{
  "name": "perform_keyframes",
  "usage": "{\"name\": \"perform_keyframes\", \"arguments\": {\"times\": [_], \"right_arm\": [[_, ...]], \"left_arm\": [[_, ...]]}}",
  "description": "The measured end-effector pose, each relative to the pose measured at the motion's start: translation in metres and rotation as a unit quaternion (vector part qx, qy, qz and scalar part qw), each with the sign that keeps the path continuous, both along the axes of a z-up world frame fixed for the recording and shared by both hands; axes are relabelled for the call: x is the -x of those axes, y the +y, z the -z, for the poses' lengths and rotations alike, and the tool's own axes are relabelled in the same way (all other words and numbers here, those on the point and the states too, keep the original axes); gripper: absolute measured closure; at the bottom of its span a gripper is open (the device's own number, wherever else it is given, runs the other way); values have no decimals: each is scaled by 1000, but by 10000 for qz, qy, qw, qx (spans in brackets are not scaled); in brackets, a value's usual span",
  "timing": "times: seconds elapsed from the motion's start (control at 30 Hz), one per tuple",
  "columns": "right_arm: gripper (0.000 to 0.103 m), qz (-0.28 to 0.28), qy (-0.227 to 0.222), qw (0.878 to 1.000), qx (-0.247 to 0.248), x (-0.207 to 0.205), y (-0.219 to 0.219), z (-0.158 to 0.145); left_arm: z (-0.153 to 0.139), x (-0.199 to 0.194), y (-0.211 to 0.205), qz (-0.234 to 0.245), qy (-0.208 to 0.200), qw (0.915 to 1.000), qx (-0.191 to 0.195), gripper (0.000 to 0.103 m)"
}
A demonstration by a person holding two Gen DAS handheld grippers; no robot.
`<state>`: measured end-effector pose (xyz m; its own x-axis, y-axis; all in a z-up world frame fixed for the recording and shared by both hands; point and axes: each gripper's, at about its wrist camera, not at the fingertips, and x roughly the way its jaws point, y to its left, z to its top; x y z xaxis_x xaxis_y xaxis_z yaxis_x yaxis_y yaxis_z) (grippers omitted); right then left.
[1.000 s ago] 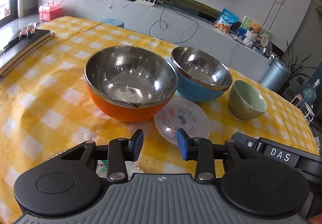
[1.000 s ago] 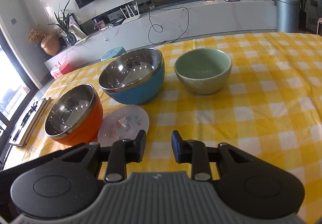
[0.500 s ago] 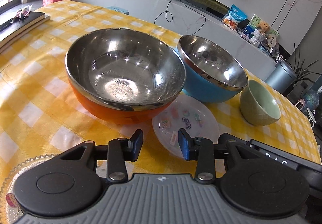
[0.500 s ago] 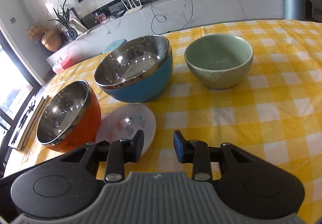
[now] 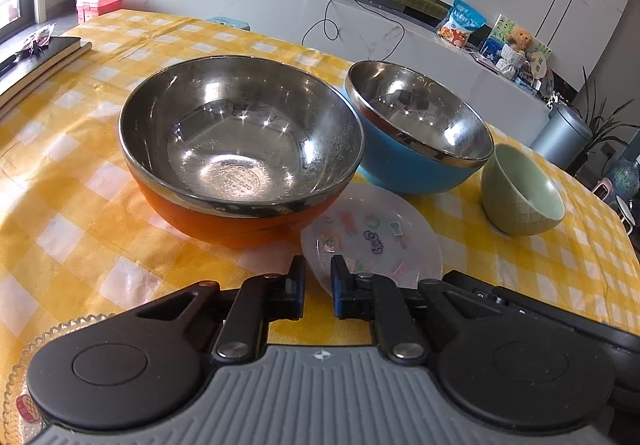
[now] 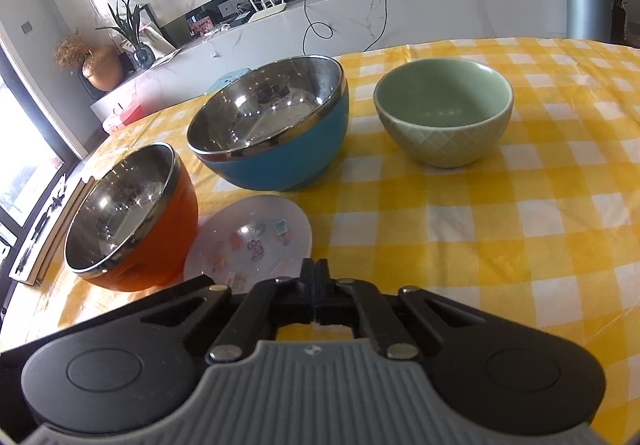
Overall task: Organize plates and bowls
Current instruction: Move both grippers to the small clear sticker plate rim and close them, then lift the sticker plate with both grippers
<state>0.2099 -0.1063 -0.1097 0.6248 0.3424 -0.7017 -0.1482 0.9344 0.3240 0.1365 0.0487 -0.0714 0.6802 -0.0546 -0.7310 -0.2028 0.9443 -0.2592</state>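
Note:
On the yellow checked tablecloth stand an orange steel-lined bowl (image 5: 240, 149) (image 6: 120, 213), a blue steel-lined bowl (image 5: 416, 125) (image 6: 272, 117) and a small green ceramic bowl (image 5: 520, 197) (image 6: 444, 113). A small translucent plate with stickers (image 5: 372, 233) (image 6: 252, 237) lies in front of the two steel bowls. My left gripper (image 5: 319, 285) hovers at the plate's near edge. Its jaws are closing, a narrow gap is left, and nothing is pinched. My right gripper (image 6: 316, 285) is shut with nothing in it, just right of the plate's near edge.
A clear glass plate with a scalloped rim (image 5: 60, 329) lies under my left gripper at the near edge. Dark books (image 5: 36, 61) sit at the table's far left. The right gripper's body (image 5: 520, 309) is close beside the left one. Checked cloth stretches right of the green bowl.
Both grippers came closer to the bowls and lower. The left jaws narrowed to a small gap. The right jaws closed fully. The bowls and plate have not moved.

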Motion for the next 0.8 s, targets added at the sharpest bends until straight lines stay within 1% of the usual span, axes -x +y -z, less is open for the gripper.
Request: {"name": "perform_keyframes", "arguments": {"times": [0.07, 0.13, 0.2, 0.3, 0.37, 0.5, 0.53, 0.57, 0.6, 0.63, 0.67, 0.73, 0.77, 0.8], "right_arm": [[103, -4, -17, 10000, -57, 2, -1, -3], [103, -47, 30, 9997, -218, 4, -2, -8], [103, -96, 85, 9998, -166, 7, -1, -11], [103, -62, 39, 9999, -92, 11, -3, -13], [103, 90, 101, 9996, -246, 10, -11, -11], [99, 462, 216, 9977, -448, 6, -28, -8], [97, 507, 247, 9972, -490, 4, -31, -7], [95, 530, 267, 9968, -533, 3, -32, -5], [95, 528, 275, 9965, -581, 3, -33, -5], [94, 508, 281, 9965, -609, 2, -33, -4], [93, 488, 286, 9967, -584, 2, -31, -3], [90, 434, 277, 9975, -485, 2, -27, -2], [86, 408, 272, 9978, -435, 3, -24, -2], [84, 406, 269, 9981, -388, 3, -23, -1]], "left_arm": [[-2, 2, 0, 37, -22, 10000, 3, 96], [-5, 4, -3, 110, -51, 9999, 16, 99], [-8, 6, -6, 147, -44, 9999, -30, 100], [-9, 9, -9, 169, -9, 9998, -55, 100], [-10, 11, -9, 209, 24, 9998, -32, 100], [-8, 14, -7, 276, 111, 9995, 66, 99], [-8, 13, -6, 274, 146, 9995, 99, 98], [-8, 13, -5, 239, 165, 9995, 98, 95], [-8, 13, -4, 204, 153, 9996, 98, 95], [-8, 12, -4, 188, 142, 9997, 97, 92], [-8, 11, -3, 195, 144, 9997, 99, 87], [-6, 10, -2, 211, 160, 9996, 104, 83], [-5, 9, -2, 209, 173, 9996, 95, 82], [-4, 9, -1, 204, 189, 9996, 94, 82]]}}
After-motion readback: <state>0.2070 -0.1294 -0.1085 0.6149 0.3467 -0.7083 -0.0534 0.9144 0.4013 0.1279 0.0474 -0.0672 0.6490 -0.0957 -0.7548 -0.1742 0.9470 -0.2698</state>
